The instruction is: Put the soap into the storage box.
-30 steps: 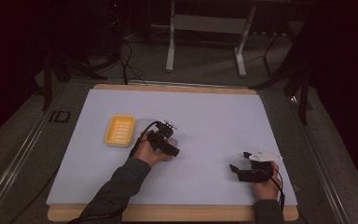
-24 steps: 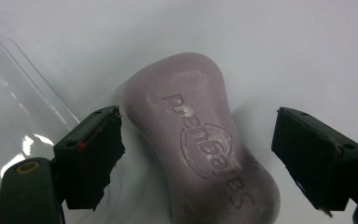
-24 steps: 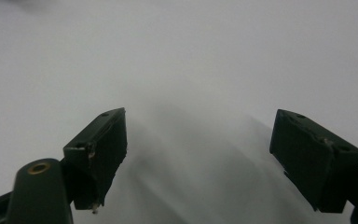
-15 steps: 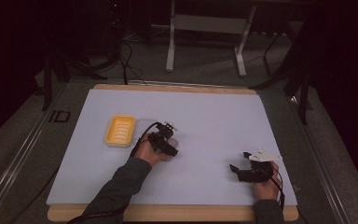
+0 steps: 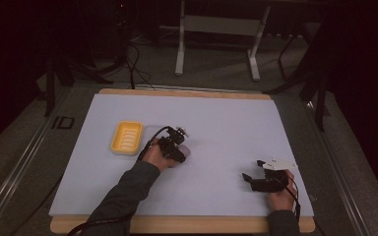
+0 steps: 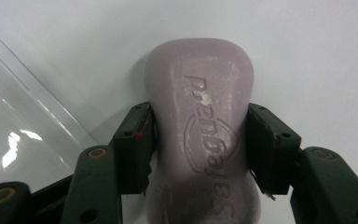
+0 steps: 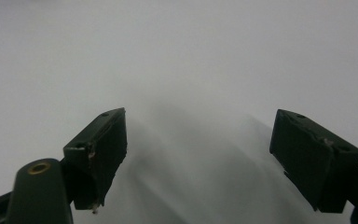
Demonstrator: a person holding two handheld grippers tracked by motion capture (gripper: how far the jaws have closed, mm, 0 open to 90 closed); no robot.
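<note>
The L gripper (image 6: 198,144) has a pale purple soap bar (image 6: 200,135) between its 2 fingers (image 6: 133,147). In the left gripper view the pads sit flush on the bar's 2 long sides, at its narrowed waist, with no gap on either side. The fingers have just been closing, w/ the bar between them, and now they clamp it. The bar lies flat on the white tabletop (image 6: 307,56), embossed lettering facing up, its rounded far end poking out well past the fingertips; the near end runs back under the gripper body. A clear plastic sheet edge (image 6: 28,107) lies beside the bar on that view's left side, apart from the soap.

In the high view the L gripper (image 5: 177,147) sits approx mid-tabletop, left of centre, w/ the soap bar (image 5: 184,153) showing as a pale patch at its tip. A yellow soap dish (image 5: 126,137) w/ a ribbed floor sits near it on the left, empty, not touching gripper or soap.

The R gripper (image 5: 253,178) rests low at the near right of the tabletop (image 5: 236,123), well apart from the soap. In the right gripper view its fingers (image 7: 100,149) stand wide apart, nothing between them but bare white surface; R gripper (image 7: 214,154) holds nothing.
</note>
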